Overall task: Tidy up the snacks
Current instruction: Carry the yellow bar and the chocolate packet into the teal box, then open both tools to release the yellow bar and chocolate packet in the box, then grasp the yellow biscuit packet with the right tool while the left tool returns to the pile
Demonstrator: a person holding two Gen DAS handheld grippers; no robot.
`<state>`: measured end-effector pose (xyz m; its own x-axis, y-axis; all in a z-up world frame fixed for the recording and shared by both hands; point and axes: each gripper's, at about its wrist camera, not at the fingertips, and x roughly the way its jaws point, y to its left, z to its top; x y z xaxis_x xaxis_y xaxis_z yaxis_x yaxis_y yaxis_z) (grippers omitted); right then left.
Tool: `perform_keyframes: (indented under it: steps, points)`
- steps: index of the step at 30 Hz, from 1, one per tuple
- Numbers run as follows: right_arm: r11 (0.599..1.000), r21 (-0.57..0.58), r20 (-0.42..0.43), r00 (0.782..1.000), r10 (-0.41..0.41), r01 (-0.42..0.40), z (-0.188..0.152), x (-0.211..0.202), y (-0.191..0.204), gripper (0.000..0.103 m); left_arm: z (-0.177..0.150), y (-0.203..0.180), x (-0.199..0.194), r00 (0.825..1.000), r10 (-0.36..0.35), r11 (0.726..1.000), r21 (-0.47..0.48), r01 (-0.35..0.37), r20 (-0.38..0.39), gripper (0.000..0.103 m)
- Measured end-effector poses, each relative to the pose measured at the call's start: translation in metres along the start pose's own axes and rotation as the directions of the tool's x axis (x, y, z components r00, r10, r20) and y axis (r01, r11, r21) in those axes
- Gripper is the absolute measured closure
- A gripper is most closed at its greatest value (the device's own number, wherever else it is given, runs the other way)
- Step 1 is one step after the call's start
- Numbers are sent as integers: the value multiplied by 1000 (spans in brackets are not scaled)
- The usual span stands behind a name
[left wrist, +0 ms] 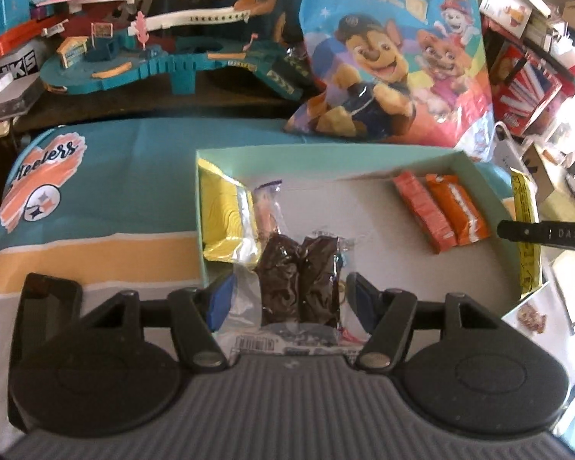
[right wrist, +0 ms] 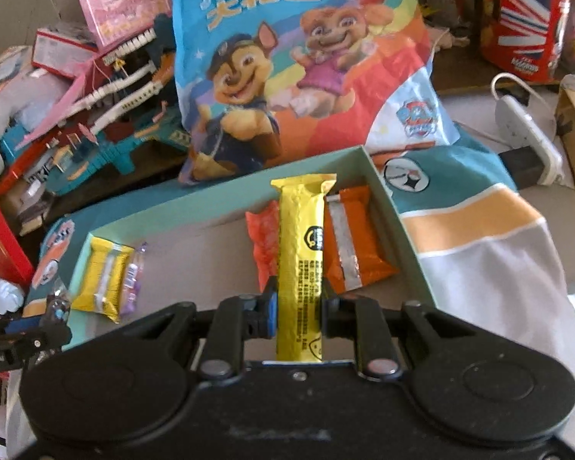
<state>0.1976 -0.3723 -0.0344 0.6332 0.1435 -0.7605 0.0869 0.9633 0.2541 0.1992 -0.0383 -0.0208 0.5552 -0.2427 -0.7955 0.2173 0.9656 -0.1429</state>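
Note:
A shallow mint-green box (left wrist: 326,155) (right wrist: 226,197) sits on a teal cloth. My left gripper (left wrist: 293,299) is shut on a clear packet of two dark brown cakes (left wrist: 299,280), held over the box's near left part. A yellow packet (left wrist: 226,218) and a purple-trimmed clear packet (left wrist: 266,207) lie at the box's left end, also seen in the right wrist view (right wrist: 105,278). Two orange packets (left wrist: 441,207) lie at the right end. My right gripper (right wrist: 297,312) is shut on a long yellow snack bar (right wrist: 301,253), held above the orange packets (right wrist: 354,237).
A large cartoon-dog snack bag (left wrist: 391,57) (right wrist: 295,65) stands right behind the box. A teal toy track (left wrist: 165,57) sits behind on the left. Red boxes (left wrist: 525,84) and clutter lie at the right. A white power strip (right wrist: 525,130) lies right of the cloth.

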Motion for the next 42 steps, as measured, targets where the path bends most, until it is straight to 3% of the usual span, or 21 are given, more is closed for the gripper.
perform_keyframes:
  steps: [3,4,5,6,7,8,10,19,27,36,42]
  points:
    - [1000,2,-20,1000,3,-3,-2,18,-4,77,-2,1,10,1000,22,1000,16,-22,-10,33]
    - [1000,12,-29,1000,9,-9,-3,21,-6,59,-2,0,11,1000,29,999,24,-29,-6,28]
    - [999,30,-38,999,16,-15,-5,25,-9,32,-3,-2,10,999,38,999,32,-38,6,11]
    - [999,40,-34,999,15,-14,-7,25,-10,21,-3,-4,7,998,51,998,35,-52,28,0]
    - [999,44,-17,1000,10,-10,-9,23,-11,8,-4,-6,3,997,60,997,37,-62,52,0]
    - [999,45,-4,1000,8,-8,-10,20,-10,4,-4,-8,0,996,63,997,43,-66,68,0]
    - [999,41,-4,1000,9,-9,-11,16,-10,0,-4,-9,-3,996,66,997,37,-68,65,0]
    - [998,58,-2,1000,28,-28,-27,-23,-8,0,-21,-15,-25,997,43,999,29,-45,60,0]
    - [996,73,9,998,60,-60,-46,-60,-10,0,-54,-17,-49,999,34,998,42,-36,34,0]
    - [993,105,-19,998,57,-55,-86,-78,-30,0,-96,-33,-47,998,-4,999,36,7,-63,0]
    - [994,110,-40,999,14,-9,-106,-74,-43,0,-109,-64,-32,993,-34,995,88,44,-112,0]
